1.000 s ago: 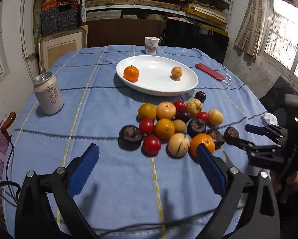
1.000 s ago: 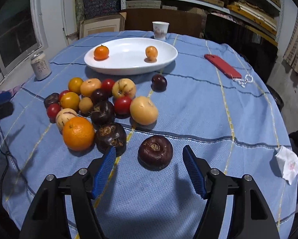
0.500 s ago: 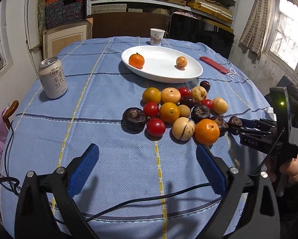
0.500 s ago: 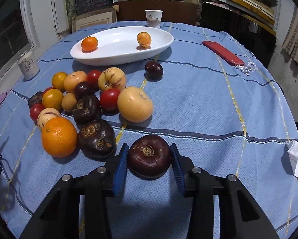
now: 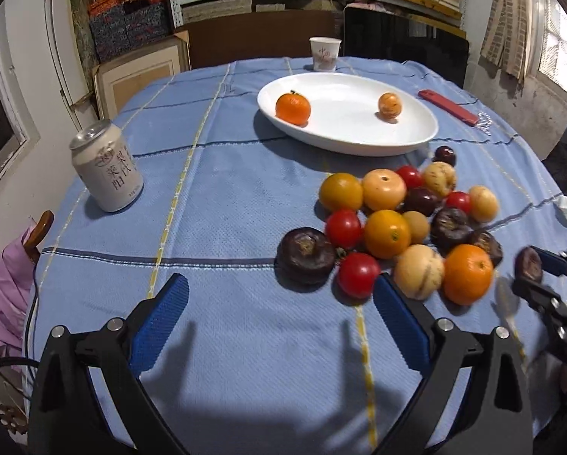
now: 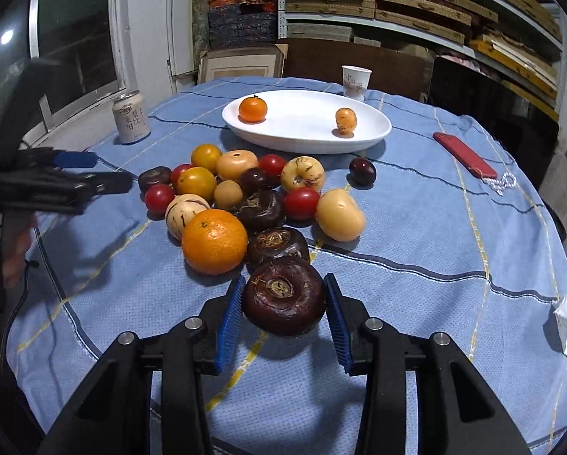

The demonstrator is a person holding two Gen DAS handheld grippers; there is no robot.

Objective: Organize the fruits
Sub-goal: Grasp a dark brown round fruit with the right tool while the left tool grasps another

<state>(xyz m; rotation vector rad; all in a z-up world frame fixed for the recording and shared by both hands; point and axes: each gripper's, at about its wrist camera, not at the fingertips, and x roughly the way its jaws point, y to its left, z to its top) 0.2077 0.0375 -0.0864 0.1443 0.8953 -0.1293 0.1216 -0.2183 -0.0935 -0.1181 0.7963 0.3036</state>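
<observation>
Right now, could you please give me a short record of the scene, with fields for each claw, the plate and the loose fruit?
right claw: shut on a dark fruit, its jaws having just closed on it
left claw: open, nothing between its jaws
plate: white, holds an orange and a small orange fruit
loose fruit: pile on the blue cloth, in front of the plate
other items: can, paper cup, red phone

Both grippers: black angular frames, silver screws, ribbed blue pads [image 6: 231,320]; left gripper [image 5: 279,326] trails a black cable [image 5: 3,362]
</observation>
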